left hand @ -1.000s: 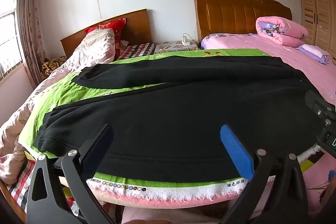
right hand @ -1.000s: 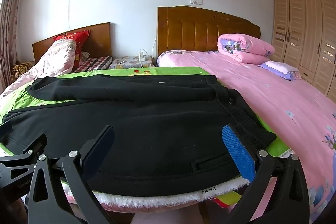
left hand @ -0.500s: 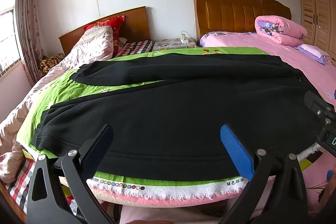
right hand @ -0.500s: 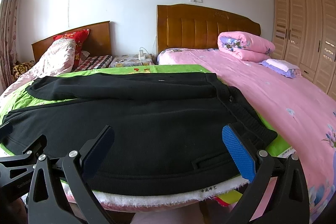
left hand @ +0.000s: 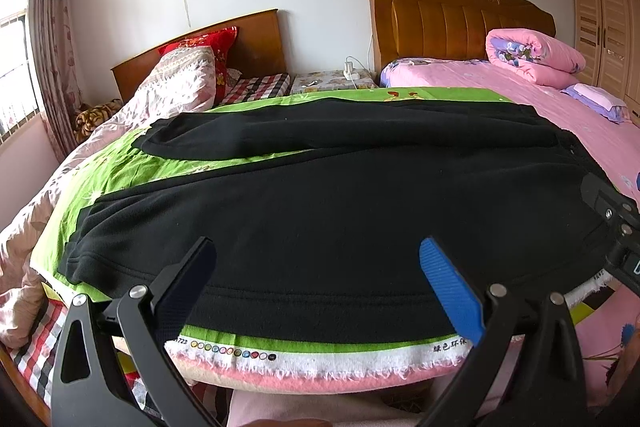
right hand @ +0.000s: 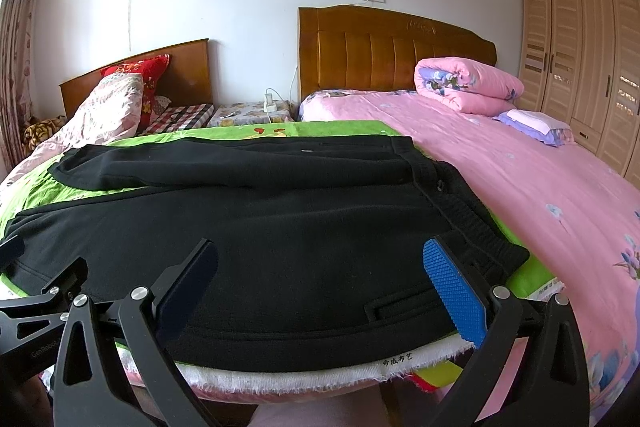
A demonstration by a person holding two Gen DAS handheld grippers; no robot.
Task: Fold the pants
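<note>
Black pants (left hand: 320, 219) lengthwise left-right; waistband (right hand: 472, 223) rightward

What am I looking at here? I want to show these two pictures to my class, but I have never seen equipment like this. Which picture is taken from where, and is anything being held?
There is no robot: a person holds a two-finger gripper in each hand, each carrying a wide-angle camera that looks along its fingers. One picture comes from the left gripper, the other from the right gripper. Black pants lie spread on a green cloth across the bed, waistband to the right, legs to the left. Both grippers are open at the near edge, holding nothing. Folding has not begun.
</note>
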